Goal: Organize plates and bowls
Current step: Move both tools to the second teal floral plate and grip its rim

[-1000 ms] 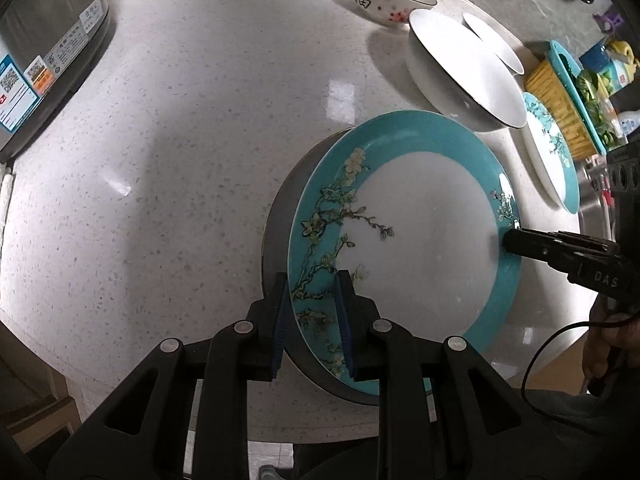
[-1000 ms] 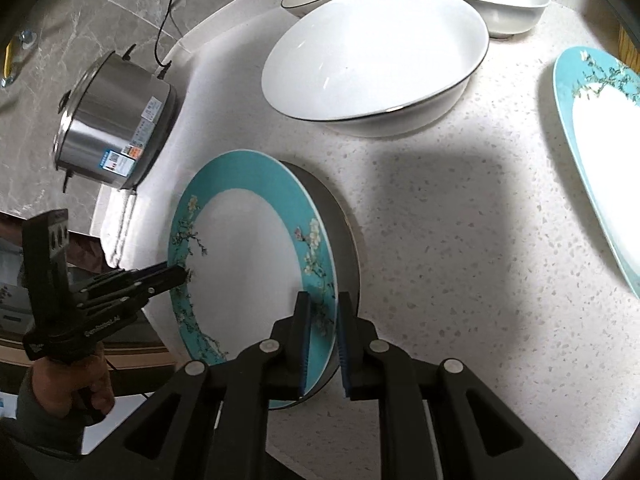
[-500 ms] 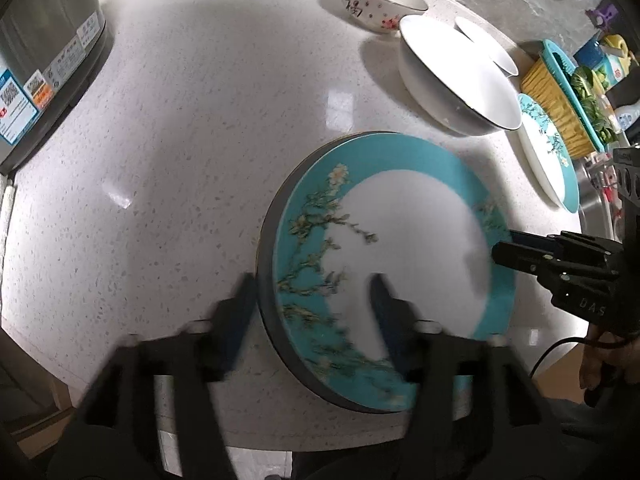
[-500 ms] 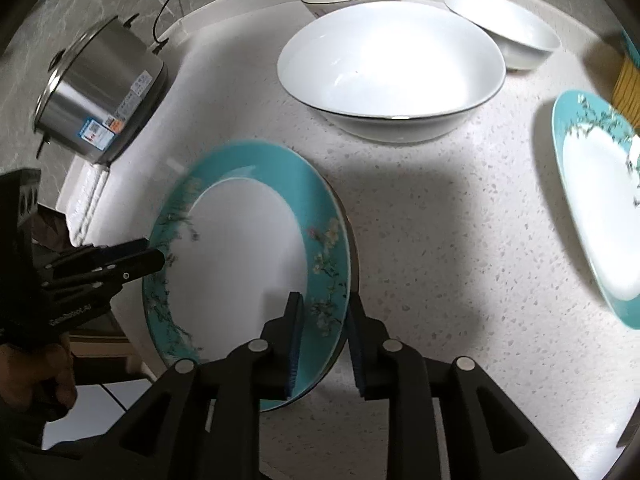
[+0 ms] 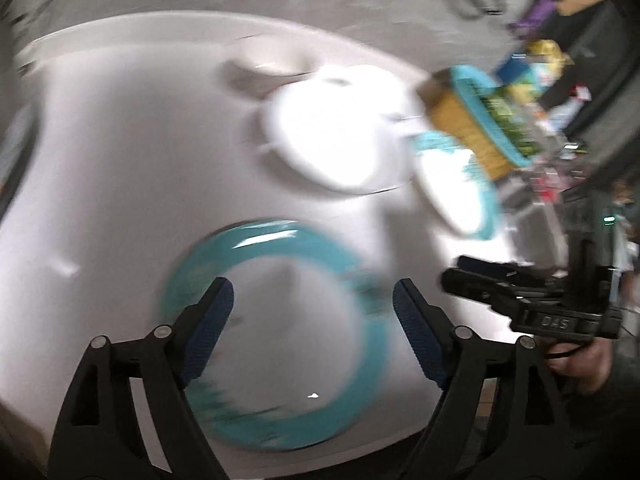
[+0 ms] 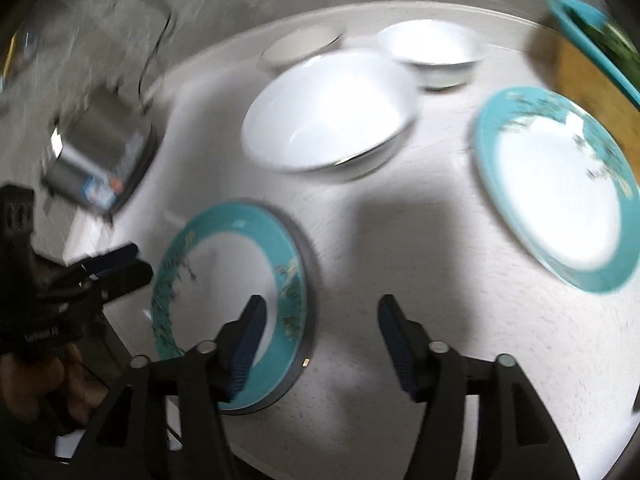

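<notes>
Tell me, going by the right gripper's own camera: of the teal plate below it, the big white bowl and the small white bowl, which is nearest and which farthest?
From the right gripper:
1. Teal plate, just below-left.
2. Big white bowl, middle of counter.
3. Small white bowl, at the back.

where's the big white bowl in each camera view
Left wrist: the big white bowl sits upper centre, blurred, above the near teal plate.
Right wrist: the bowl sits upper centre, up and right of that plate.
Shared landmark: that teal plate.
</notes>
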A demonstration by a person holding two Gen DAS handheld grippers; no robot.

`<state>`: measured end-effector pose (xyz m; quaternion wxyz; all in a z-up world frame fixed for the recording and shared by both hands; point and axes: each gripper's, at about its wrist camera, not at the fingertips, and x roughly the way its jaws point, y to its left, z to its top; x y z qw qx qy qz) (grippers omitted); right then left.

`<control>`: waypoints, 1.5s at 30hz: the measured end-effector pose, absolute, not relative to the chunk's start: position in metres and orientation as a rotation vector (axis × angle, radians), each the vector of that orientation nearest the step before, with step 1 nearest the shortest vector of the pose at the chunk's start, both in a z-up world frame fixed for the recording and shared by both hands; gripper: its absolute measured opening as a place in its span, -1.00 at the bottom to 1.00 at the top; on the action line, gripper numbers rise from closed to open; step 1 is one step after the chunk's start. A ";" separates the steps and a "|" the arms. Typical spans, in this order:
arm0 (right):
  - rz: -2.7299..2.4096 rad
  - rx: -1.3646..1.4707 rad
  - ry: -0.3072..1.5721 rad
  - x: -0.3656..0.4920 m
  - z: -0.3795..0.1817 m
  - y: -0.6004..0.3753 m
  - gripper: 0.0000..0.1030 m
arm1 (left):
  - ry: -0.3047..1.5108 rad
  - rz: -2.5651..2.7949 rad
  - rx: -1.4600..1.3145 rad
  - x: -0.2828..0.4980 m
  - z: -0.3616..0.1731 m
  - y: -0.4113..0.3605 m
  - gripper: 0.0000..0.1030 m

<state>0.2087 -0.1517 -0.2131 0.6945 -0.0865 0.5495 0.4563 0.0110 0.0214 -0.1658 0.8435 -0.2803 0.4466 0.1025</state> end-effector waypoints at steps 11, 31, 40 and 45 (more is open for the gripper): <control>0.787 0.207 1.160 0.332 -0.199 -0.316 0.53 | 0.963 0.100 -0.597 0.154 -0.175 -0.076 0.71; 0.971 0.162 1.259 0.454 -0.257 -0.304 0.08 | 1.106 0.357 -0.616 0.279 -0.264 -0.080 0.67; 0.945 0.117 1.272 0.459 -0.270 -0.290 -0.51 | 1.122 0.351 -0.547 0.296 -0.267 -0.067 -0.04; 0.925 0.119 1.274 0.459 -0.271 -0.293 -0.66 | 1.120 0.361 -0.584 0.297 -0.269 -0.051 -0.48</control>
